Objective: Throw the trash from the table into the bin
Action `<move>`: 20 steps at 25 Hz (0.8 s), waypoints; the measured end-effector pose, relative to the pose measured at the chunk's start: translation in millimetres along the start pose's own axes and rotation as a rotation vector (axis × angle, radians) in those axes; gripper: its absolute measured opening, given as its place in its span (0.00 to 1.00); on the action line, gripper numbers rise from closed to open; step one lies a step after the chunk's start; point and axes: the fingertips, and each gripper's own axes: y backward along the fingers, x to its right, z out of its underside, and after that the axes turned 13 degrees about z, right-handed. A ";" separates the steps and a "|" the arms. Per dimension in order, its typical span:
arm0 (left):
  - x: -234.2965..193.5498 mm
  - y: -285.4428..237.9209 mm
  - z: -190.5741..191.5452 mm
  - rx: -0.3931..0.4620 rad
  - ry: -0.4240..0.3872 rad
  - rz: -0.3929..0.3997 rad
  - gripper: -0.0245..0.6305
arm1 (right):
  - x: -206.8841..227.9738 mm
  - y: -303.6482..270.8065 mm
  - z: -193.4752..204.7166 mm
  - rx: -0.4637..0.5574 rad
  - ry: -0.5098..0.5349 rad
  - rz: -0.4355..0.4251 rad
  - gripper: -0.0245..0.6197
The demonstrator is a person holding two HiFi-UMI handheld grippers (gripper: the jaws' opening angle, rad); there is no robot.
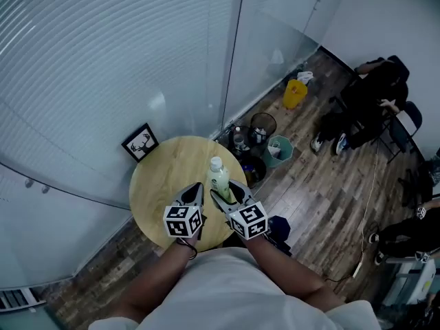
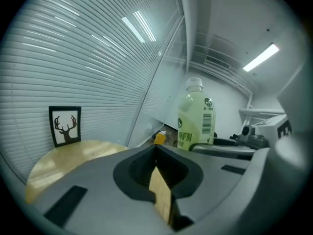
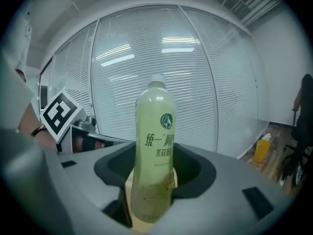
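The right gripper is clenched on the pale green bottle, holding it upright over the round wooden table. The left gripper sits just beside it at 9 o'clock, jaws pressed together on nothing. A teal bin stands on the floor at the table's 2 o'clock.

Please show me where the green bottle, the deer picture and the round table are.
green bottle (image 3: 156,146): right gripper view, on its printed label.
deer picture (image 2: 65,124): left gripper view, on the drawn antlers.
round table (image 1: 161,177): head view, on bare wood left of the bottle.
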 end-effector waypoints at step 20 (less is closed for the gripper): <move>208.5 -110.2 87.2 -0.255 -0.108 0.389 0.05 | 167.3 214.6 75.3 0.032 -0.213 0.444 0.40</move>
